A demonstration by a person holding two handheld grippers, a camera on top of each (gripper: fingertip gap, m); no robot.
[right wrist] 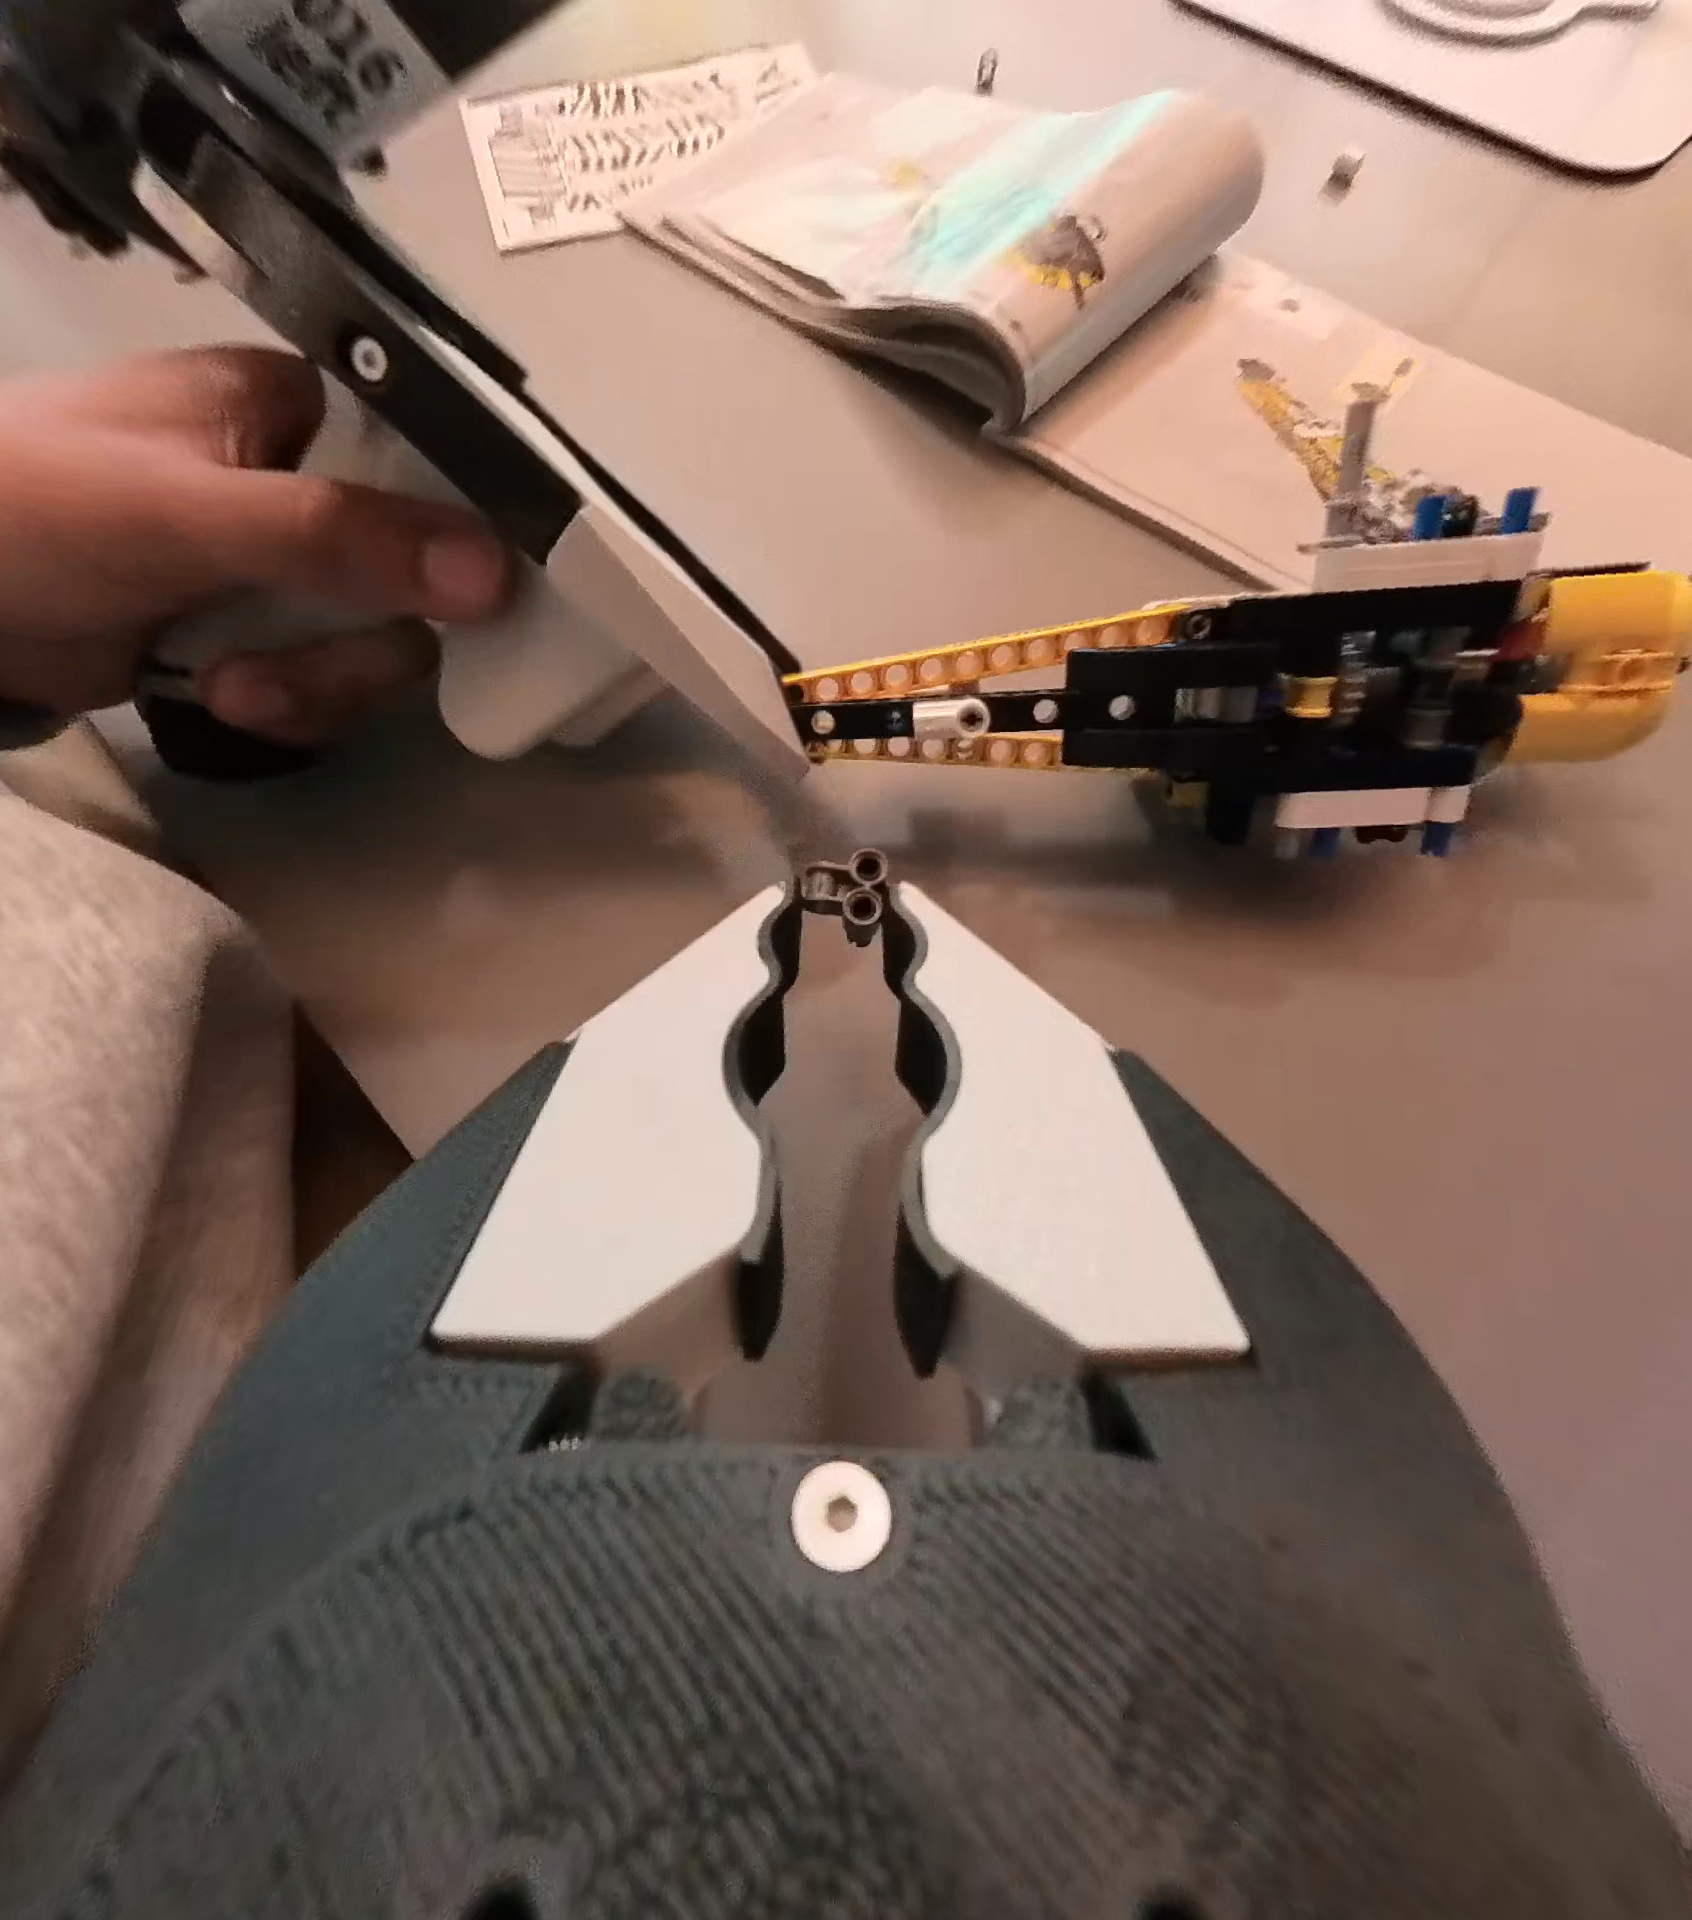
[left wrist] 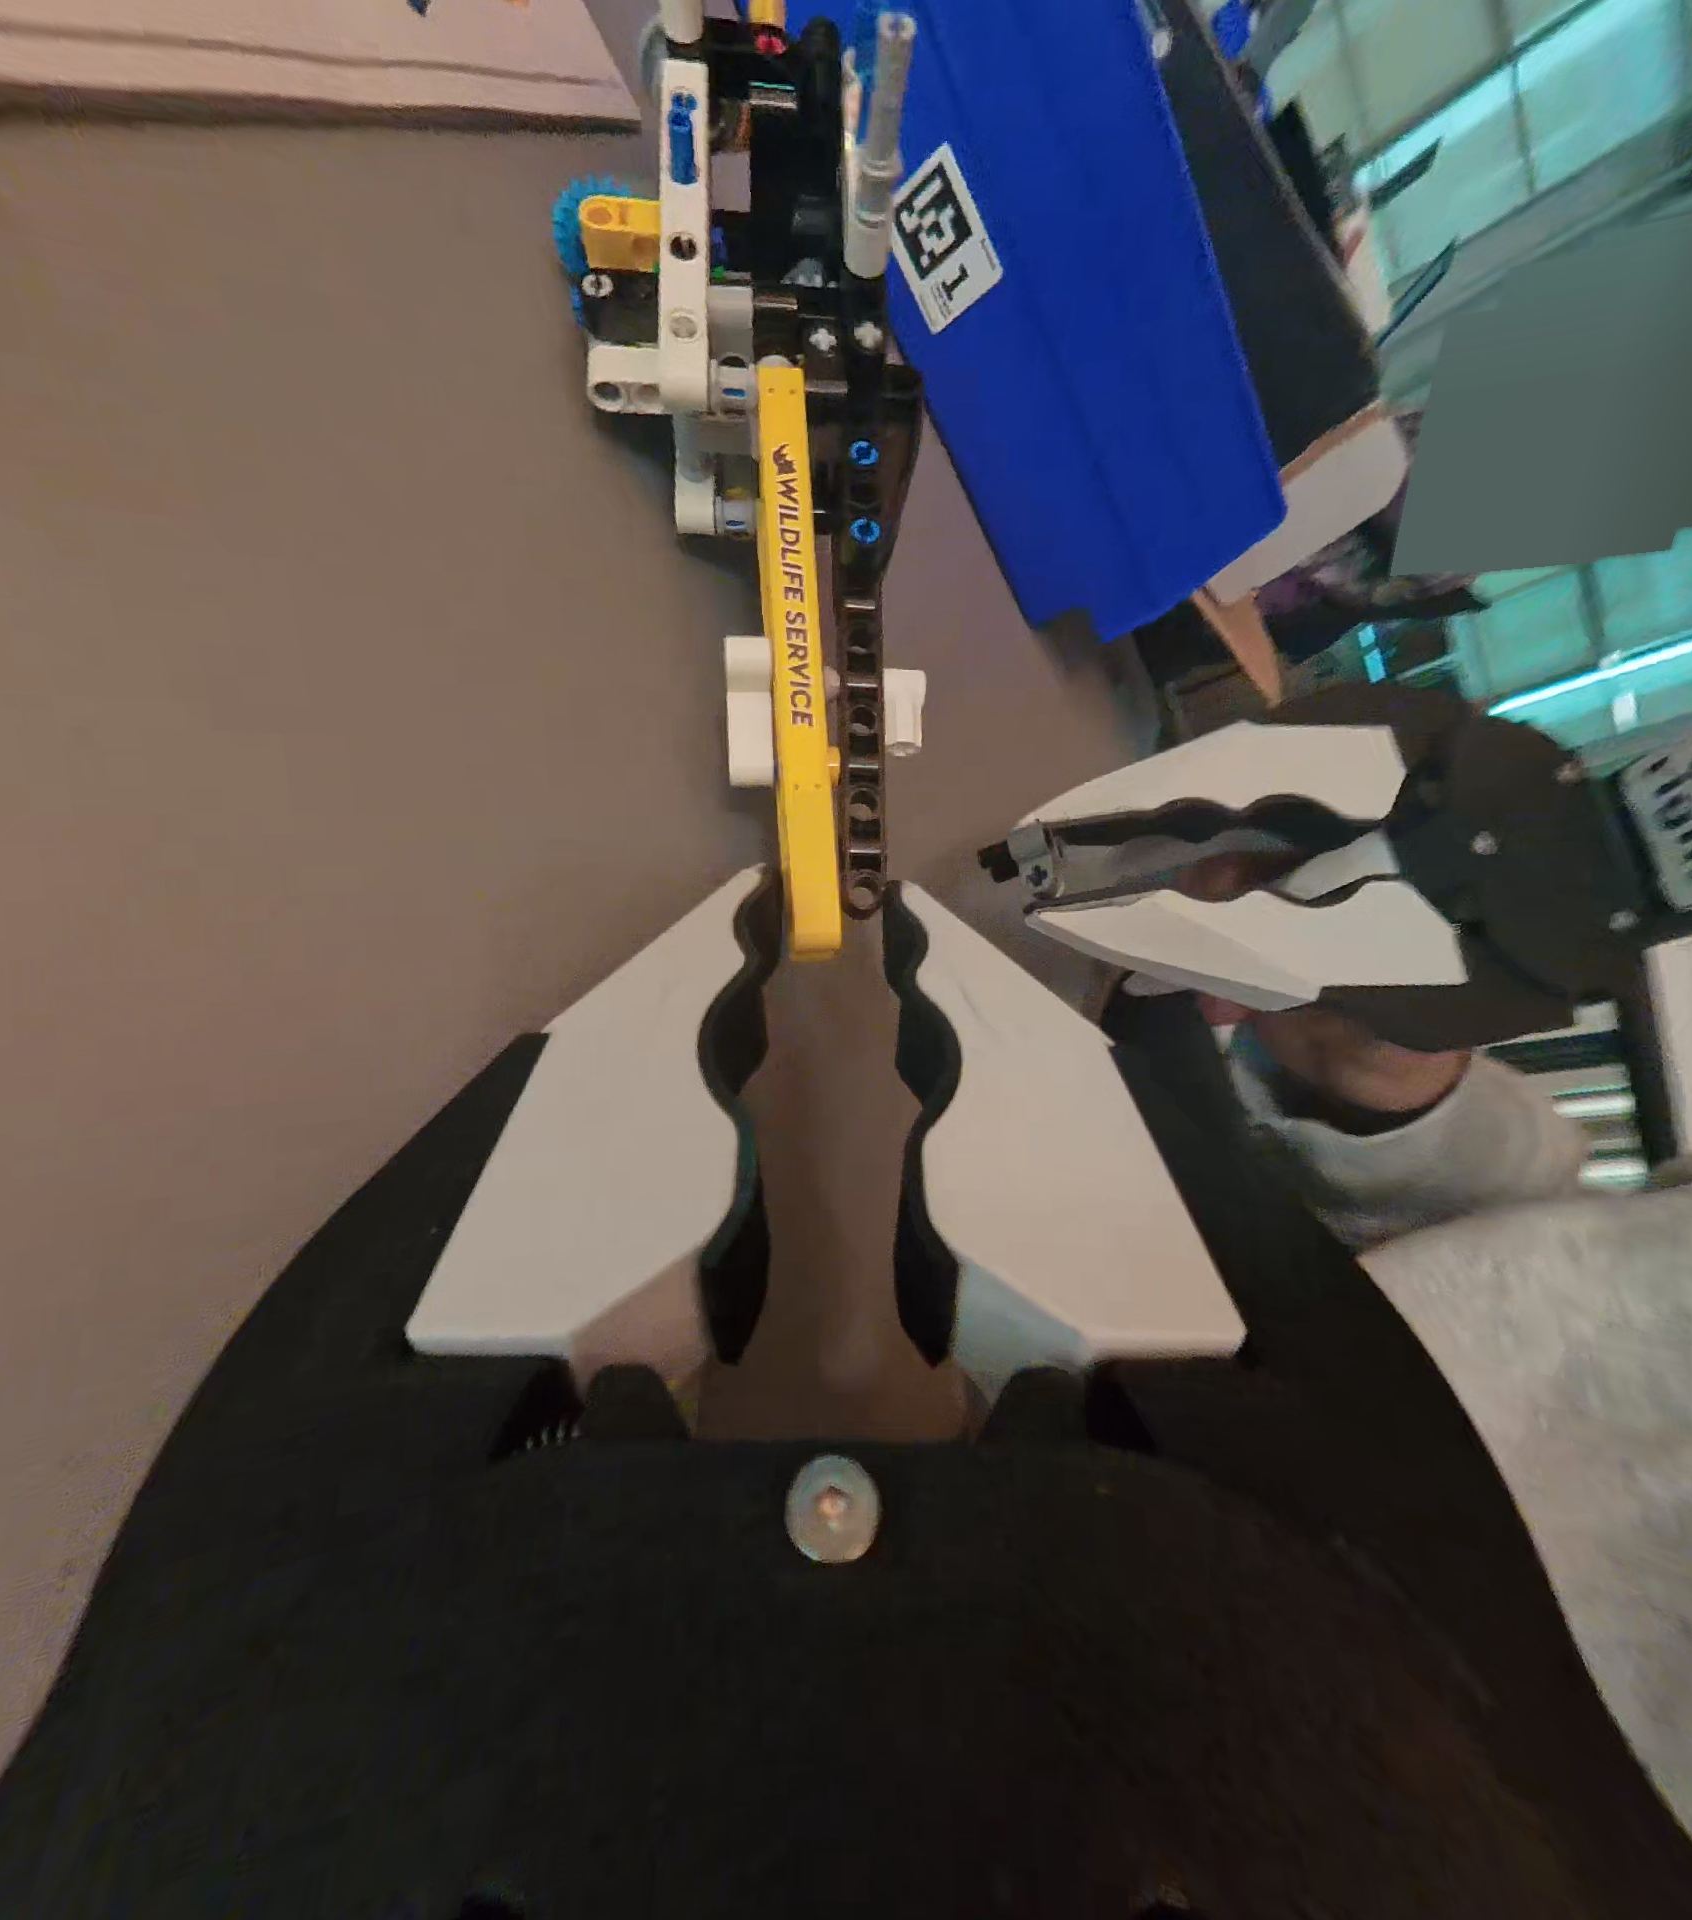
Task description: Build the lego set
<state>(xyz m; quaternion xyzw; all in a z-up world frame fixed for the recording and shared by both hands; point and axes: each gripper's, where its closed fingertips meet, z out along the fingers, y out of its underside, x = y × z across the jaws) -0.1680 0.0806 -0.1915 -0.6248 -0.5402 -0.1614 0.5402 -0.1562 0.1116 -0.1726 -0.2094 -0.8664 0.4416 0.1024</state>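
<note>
The part-built lego model (right wrist: 1341, 686) lies on the grey table (right wrist: 1133, 1039), with a black and white body, a yellow nose and a long tail of yellow and black beams. My left gripper (left wrist: 829, 894) is shut on the tail end, on the lettered yellow beam (left wrist: 790, 623) and the black beam (left wrist: 863, 727) beside it. It shows at the tail end in the right wrist view too (right wrist: 790, 717). My right gripper (right wrist: 842, 899) is shut on a small grey connector (right wrist: 857, 894) with two round ends. It hovers just right of the tail end in the left wrist view (left wrist: 1024, 873).
An open instruction booklet (right wrist: 977, 239) and a sticker sheet (right wrist: 613, 135) lie behind the model. A blue bin (left wrist: 1060, 312) with a square marker tag stands beside the model's body. A hand (right wrist: 146, 520) holds the left gripper. A grey sleeve (right wrist: 11, 1039) is at the near left. The left gripper's tips are roughly 5 cm from the right gripper's.
</note>
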